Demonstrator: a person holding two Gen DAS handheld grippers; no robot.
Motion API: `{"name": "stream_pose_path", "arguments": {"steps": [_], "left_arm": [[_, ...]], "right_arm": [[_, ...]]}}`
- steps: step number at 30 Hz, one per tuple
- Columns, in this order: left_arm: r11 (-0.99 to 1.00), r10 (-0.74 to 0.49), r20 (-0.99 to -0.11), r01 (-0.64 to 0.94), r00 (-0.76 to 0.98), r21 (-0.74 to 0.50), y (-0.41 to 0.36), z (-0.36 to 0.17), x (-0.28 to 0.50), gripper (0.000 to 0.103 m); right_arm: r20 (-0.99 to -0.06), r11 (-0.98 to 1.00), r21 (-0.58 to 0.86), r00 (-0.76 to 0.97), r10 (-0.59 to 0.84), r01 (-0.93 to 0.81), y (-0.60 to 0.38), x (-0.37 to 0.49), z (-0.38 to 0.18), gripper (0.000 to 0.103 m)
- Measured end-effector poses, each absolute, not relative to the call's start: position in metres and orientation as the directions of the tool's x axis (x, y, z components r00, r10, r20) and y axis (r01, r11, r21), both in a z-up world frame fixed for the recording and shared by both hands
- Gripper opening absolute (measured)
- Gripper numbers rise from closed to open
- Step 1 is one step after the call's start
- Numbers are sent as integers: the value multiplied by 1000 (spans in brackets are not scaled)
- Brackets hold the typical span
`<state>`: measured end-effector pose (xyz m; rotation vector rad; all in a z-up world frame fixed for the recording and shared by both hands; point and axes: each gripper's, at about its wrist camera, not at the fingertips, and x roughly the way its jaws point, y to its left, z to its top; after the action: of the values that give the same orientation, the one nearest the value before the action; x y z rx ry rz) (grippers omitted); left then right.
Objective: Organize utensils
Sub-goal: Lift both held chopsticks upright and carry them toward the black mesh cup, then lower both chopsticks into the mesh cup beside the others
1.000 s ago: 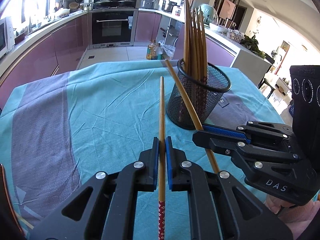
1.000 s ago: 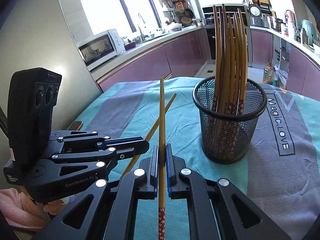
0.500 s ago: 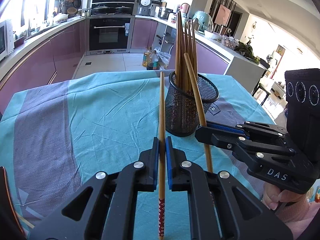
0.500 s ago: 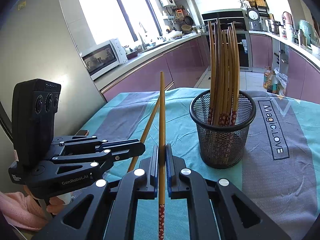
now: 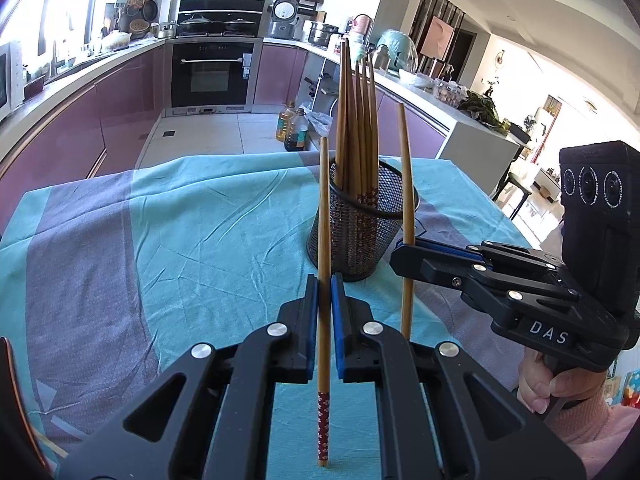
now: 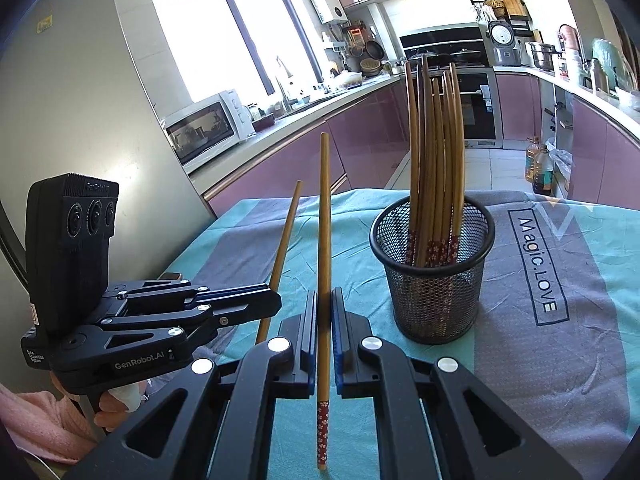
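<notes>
Each gripper pinches one wooden chopstick with a red flowered end. My left gripper is shut on its chopstick, which points up and away. To its right in that view, the right gripper grips a second chopstick beside the black mesh cup. The cup holds several more chopsticks. In the right wrist view my right gripper is shut on its chopstick; the left gripper sits at its left, and the mesh cup stands ahead to the right.
The table wears a teal and grey cloth with printed lettering. A person's hands in pink sleeves grasp the gripper handles. Purple kitchen cabinets, an oven and a microwave lie beyond the table.
Both grippers have risen and tilted upward with their chopsticks. The chopstick tips stand more upright, and the right-hand one has swung closer alongside the mesh cup.
</notes>
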<state>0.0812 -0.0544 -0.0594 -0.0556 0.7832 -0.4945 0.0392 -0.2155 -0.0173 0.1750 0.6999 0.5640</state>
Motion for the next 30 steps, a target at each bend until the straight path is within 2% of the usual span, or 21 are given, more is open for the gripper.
{"name": "stream_pose_path", "arguments": {"steps": [30], "left_arm": [[868,-481,-619,436,621,-236,-52,-38,77,7]], "right_arm": [[-512,851,319,679,526,-418,-232,34,5,6]]}}
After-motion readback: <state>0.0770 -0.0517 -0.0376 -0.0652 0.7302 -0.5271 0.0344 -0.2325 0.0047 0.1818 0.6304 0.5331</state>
